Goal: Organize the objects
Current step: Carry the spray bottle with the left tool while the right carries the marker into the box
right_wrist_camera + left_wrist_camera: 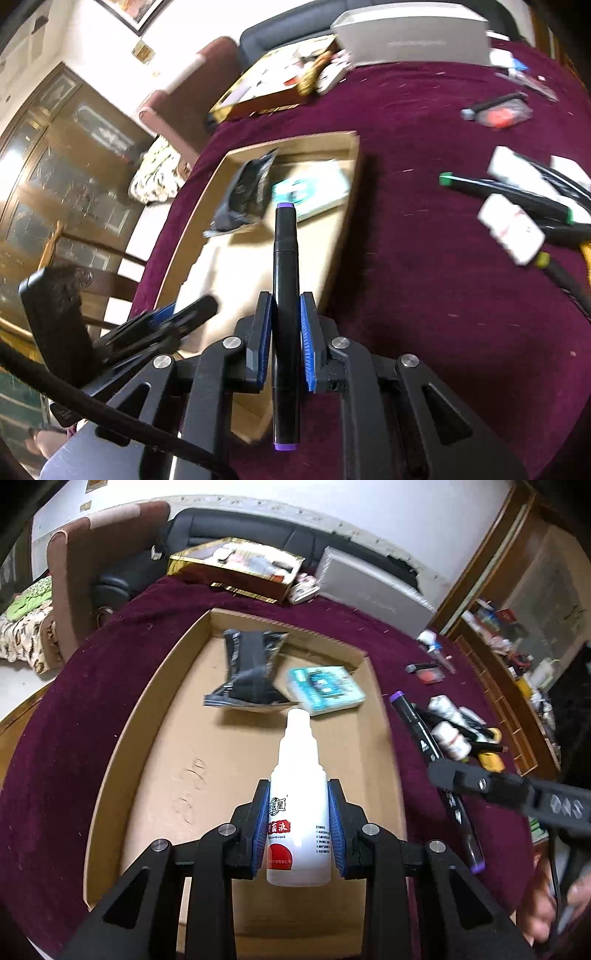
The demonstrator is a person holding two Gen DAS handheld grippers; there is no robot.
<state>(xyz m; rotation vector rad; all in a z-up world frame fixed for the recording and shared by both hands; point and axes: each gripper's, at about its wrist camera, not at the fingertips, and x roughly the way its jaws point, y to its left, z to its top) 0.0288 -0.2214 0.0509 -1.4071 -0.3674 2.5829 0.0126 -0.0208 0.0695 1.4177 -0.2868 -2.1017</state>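
Table: covered by a maroon cloth.

On the cloth:
- Shallow cardboard tray, centre, open top.
- Gold-edged box, far edge, behind the tray.
- Grey flat case, far edge, beside the gold box.
- Green-capped marker, right of the tray, among other dark markers.
- Small white bottles, touching the markers.
- Red packet, farther back on the right, apart from the marker pile.

Glossy plastic bottle, matt cardboard tray (plain brown), fuzzy cloth
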